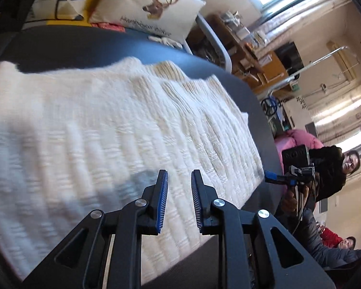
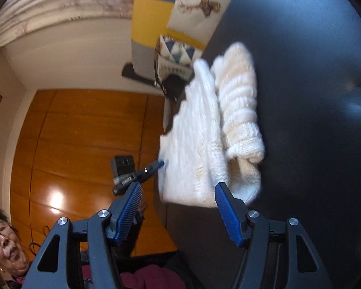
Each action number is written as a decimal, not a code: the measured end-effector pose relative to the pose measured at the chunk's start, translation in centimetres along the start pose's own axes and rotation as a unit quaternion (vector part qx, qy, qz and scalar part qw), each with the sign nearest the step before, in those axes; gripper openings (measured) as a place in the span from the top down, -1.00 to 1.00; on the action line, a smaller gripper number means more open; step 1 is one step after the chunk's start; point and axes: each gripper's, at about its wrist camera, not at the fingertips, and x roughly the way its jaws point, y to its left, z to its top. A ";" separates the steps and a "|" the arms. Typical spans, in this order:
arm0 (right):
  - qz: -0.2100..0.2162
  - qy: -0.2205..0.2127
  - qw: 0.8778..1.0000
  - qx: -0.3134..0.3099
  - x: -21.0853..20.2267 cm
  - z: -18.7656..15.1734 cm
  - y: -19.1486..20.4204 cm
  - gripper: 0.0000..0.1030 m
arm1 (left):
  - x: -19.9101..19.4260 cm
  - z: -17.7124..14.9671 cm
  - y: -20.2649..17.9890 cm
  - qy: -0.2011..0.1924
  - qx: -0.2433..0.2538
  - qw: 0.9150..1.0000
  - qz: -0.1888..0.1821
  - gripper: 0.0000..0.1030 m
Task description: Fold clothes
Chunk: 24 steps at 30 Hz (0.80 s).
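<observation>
On the dark table: a white knitted sweater [image 1: 113, 125] lies spread out, and I am the two grippers above it.
Where the sweater is: flat on the dark round table [image 1: 84, 45], reaching close to the table's edge on one side.
How it looks from my right side: the sweater [image 2: 204, 130] is folded over itself, with a thick ribbed sleeve [image 2: 240, 110] lying on top.
My left gripper [image 1: 179, 202]: it hangs over the sweater and points down at it.
My left jaws: a small gap between them, nothing in the gap, so they hold nothing.
My right gripper [image 2: 178, 209]: it is just off the table edge [image 2: 166, 216], near the closest end of the sweater.
My right jaws: wide apart, with nothing pinched; the sweater's end sits past the tips, and I cannot tell if the right-hand tip touches it.
My other half seen from each side: the right gripper [image 1: 284, 175] shows past the table edge in the left view, and the left gripper [image 2: 146, 168] shows beside the sweater in the right view.
Behind the table: a pillow with a deer on it [image 1: 151, 4] and a pillow with triangles [image 2: 178, 53].
Floor: shiny orange wood [image 2: 84, 132].
</observation>
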 end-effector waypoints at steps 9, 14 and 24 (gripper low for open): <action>-0.065 0.040 0.996 -0.047 1.8 2.7 0.9 -0.27 | 2.0 -0.9 -1.8 0.038 0.018 0.999 -0.006 0.58; -0.079 0.074 0.992 -0.067 2.5 3.1 0.9 -0.27 | 1.5 -1.2 -1.4 0.031 0.009 0.999 -0.015 0.58; -0.072 0.162 0.978 -0.111 7.9 0.5 0.9 -0.27 | 0.7 -1.6 -1.0 0.032 0.021 0.999 -0.005 0.50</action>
